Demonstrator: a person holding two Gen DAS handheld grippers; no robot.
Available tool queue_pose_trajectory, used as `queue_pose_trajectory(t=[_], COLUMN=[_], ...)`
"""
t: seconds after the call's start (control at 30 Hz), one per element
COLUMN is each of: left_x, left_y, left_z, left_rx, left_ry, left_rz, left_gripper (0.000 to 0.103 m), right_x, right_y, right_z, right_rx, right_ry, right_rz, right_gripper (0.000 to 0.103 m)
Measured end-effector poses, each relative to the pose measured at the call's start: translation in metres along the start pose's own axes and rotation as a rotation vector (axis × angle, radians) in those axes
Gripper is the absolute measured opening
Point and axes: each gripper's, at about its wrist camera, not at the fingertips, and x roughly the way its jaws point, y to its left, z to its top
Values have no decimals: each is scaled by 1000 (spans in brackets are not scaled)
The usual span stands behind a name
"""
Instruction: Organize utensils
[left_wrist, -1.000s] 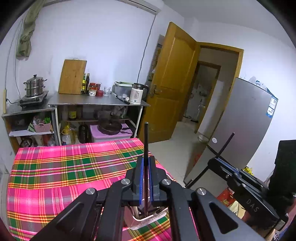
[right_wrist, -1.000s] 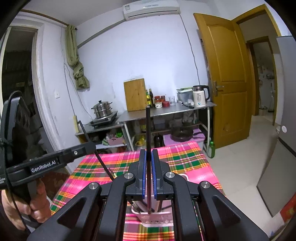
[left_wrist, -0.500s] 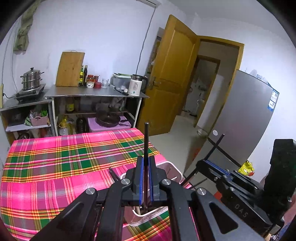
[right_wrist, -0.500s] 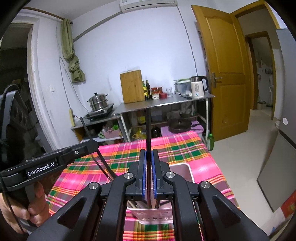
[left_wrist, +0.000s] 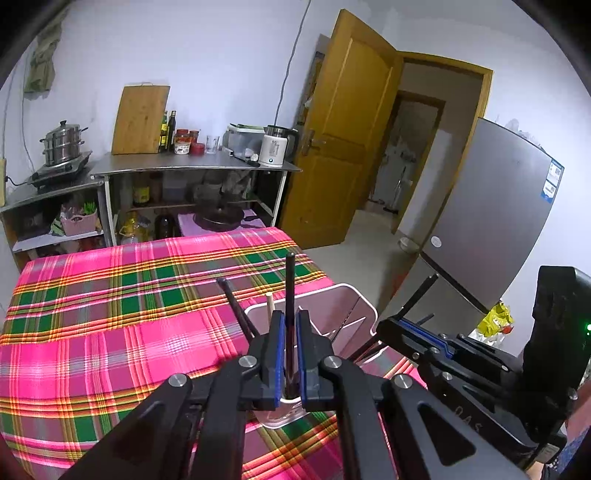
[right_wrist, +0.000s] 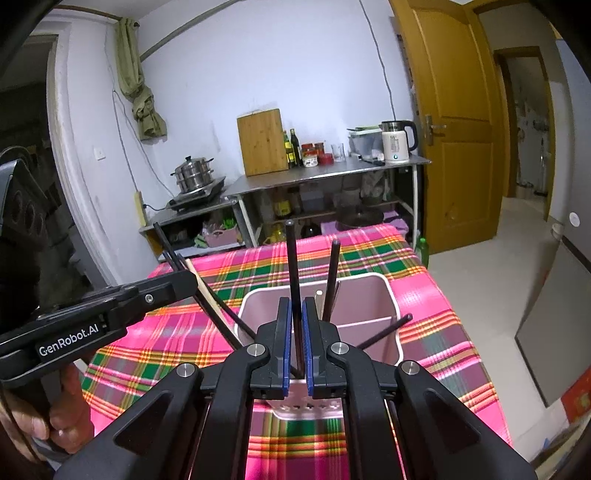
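Directly ahead of both grippers, on a table w/ a pink-green plaid cloth (left_wrist: 122, 332), stands a pale pink utensil holder (right_wrist: 391, 295), rectangular w/ a divider inside.

Left gripper (left_wrist: 289, 354): blue-lined fingers (left_wrist: 276, 354) clamped on a black chopstick (left_wrist: 289, 288) that runs up between them, roughly upright, top end free above the fingertips. Its lower end drops behind the fingers toward the holder's near rim; can't tell if it touches the bottom. Just left of this gripper, another black chopstick (left_wrist: 232, 306) and a light wooden one (left_wrist: 271, 304) lean out of the holder's left part.

Right gripper (right_wrist: 297, 350): pinched together on its own black chopstick (right_wrist: 293, 273), also near-upright, over the holder's near-left compartment. Beyond its fingertips a further black stick (right_wrist: 330, 280) stands in the holder, leaning slightly right; one more (right_wrist: 384, 330) pokes out low to the right, near the divider.

Seen from the right wrist, the left gripper sits off to the left w/ the person's hand (right_wrist: 55, 424) on its grip. From the left wrist, the right gripper (left_wrist: 410, 325) is off to the right, close beside the holder.

Bkgd beyond the table: steel shelf unit (left_wrist: 192, 170) w/ cutting board (left_wrist: 140, 120), bottles, white kettle (left_wrist: 275, 147); steamer pot (left_wrist: 62, 146) on a hotplate; open wooden door (left_wrist: 347, 147); grey fridge (left_wrist: 491, 206).
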Motion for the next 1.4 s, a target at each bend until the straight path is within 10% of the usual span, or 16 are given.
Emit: queue_pose_trajectory(t=[0.8,1.4], left_x=[-63,-106], left_y=[-7,-8], left_z=[-16,-115], left_rx=[18,28], left_ry=[-102,-108], left_rz=[15,98], left_gripper=[24,25], right_x=[-50,-91], right_y=[9,29], right_z=[-20,-85], right_rx=[-36,-94], right_ry=[-42,-37], right_rz=[-21,-61], right_gripper=[17,17])
